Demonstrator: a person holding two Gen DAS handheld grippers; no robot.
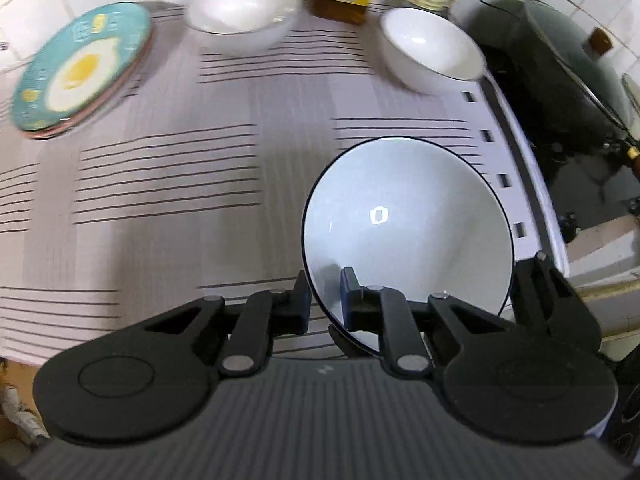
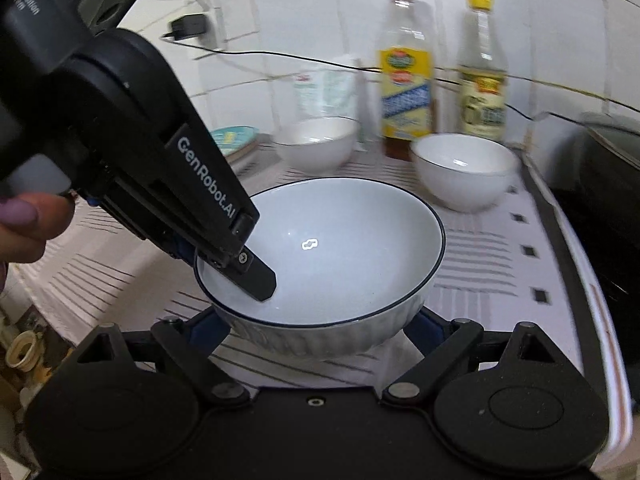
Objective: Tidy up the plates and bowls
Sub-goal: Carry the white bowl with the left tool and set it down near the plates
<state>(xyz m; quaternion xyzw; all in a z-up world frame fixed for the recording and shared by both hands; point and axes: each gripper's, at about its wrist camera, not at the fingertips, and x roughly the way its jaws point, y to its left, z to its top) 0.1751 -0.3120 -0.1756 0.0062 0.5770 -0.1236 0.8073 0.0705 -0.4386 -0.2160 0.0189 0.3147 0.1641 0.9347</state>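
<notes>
the worktop [image 1: 160,208], covered in a striped cloth, has broad bare room across its middle and left. its right edge [image 1: 516,184] drops beside a dark stove, where a lidded wok [image 1: 568,68] sits close by.

along the tiled wall stand two bottles [image 2: 406,76] and a stack of plates [image 1: 80,68], the top one teal with a fried-egg print, at the far left. two small white bowls rest in front of them: one near the plates [image 1: 244,12], one nearer the right edge [image 1: 432,48]. they stand well apart from each other, with open cloth between.

the blue-rimmed bowl [image 2: 320,256] is in the foreground, toward the right side of the worktop, mouth up and tipped slightly. it is round, so it has no long axis. the left gripper [image 1: 324,300] pinches its near-left rim, one finger [image 2: 256,276] inside the bowl and the other outside. a hand [image 2: 20,224] grips that tool at the left edge of the right wrist view.

the right gripper [image 2: 320,332] has its fingers spread to either side of the bowl's ribbed lower wall; whether they touch it cannot be told.
</notes>
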